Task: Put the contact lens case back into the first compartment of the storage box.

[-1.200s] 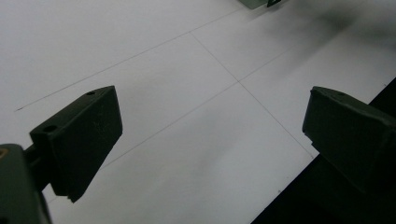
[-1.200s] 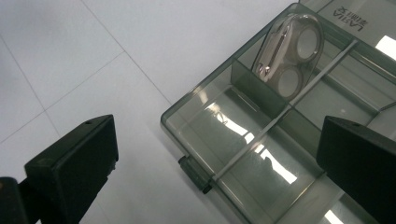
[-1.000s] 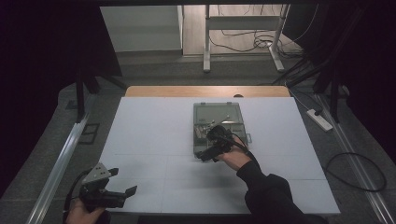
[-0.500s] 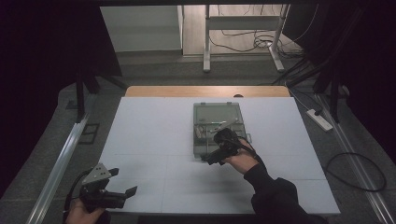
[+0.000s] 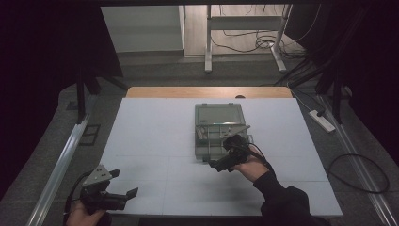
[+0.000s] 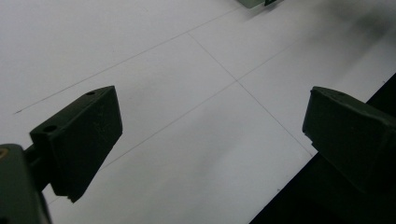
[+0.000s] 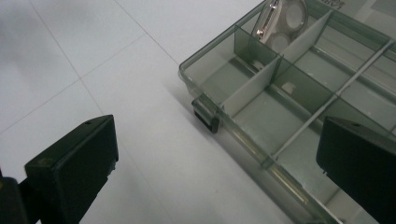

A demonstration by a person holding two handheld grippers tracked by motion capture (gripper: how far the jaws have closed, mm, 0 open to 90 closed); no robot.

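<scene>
Clear plastic makes up the compartment box (image 5: 219, 123), which lies open near the middle of the white desk (image 5: 141, 136), its lid folded back on the far side. The right tool (image 5: 229, 157) hovers at the box's near edge, jaws spread wide and empty, with a dark latch (image 7: 206, 112) just ahead of it. One far cell holds a silvery metal piece (image 7: 279, 18). The box looks light, stiff and rather slick, so it may skid; the rim by the latch seems the best hold. The left tool (image 5: 106, 194) waits open, well apart, at the desk's near left corner.
</scene>
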